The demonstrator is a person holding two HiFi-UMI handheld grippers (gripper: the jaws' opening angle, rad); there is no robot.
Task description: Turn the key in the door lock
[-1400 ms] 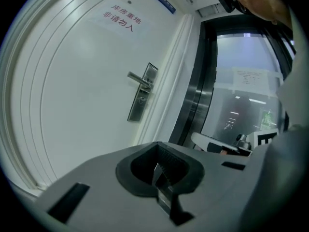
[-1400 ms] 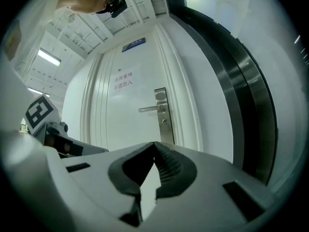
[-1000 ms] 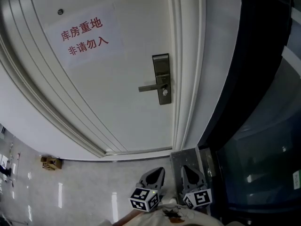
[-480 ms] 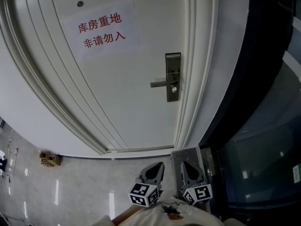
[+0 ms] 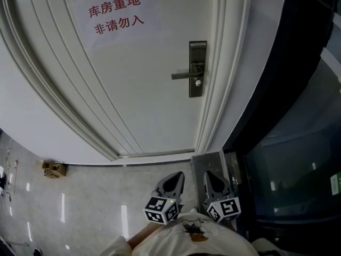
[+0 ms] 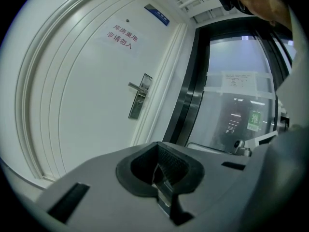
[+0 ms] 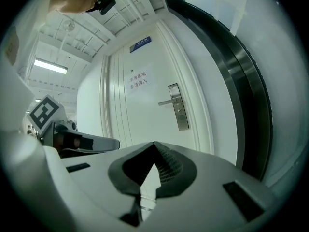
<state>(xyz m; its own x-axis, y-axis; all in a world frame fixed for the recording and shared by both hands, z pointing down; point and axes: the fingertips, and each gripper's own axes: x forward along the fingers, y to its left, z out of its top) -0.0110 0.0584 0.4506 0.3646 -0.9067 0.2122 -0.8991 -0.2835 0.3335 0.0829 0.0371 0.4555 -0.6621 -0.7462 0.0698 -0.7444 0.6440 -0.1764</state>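
Facing the white door (image 5: pixel 133 89), the left hand-held gripper (image 5: pixel 175 179) and right hand-held gripper (image 5: pixel 211 178) sat side by side, low, jaws together and empty, well apart from the door lock (image 5: pixel 197 69) near the door's right edge, any key too small to tell.

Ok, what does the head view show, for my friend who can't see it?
A white door with a silver lock plate, a lever handle and a paper sign in red writing. Near the bottom, the left hand-held gripper and right hand-held gripper point toward it.
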